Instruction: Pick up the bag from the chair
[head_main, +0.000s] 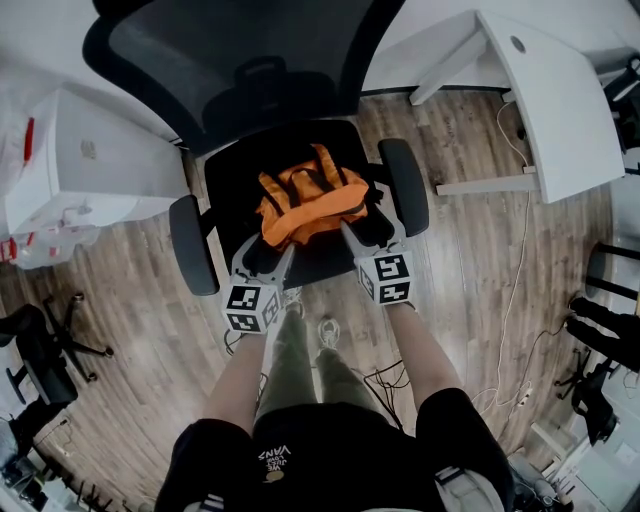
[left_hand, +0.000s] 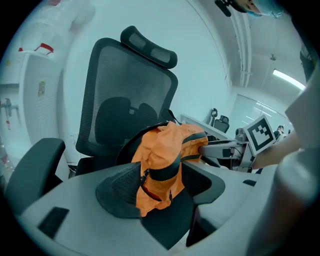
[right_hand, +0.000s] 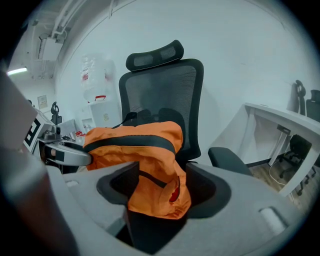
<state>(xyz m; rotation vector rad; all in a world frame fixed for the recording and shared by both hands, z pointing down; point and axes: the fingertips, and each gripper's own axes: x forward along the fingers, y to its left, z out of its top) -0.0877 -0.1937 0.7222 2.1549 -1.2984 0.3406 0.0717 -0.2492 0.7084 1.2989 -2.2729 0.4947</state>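
Bag (head_main: 310, 208), orange with black straps, lies crumpled on the seat of the black mesh office chair (head_main: 250, 80) in the head view. The left tongs (head_main: 268, 250) and right tongs (head_main: 368, 232) reach onto its near edge, one at each end. In the left gripper view, those tongs stand wide apart, with orange cloth bunched between them and not clamped. In the right gripper view, the tongs are likewise spread wide around a loose fold of the bag.
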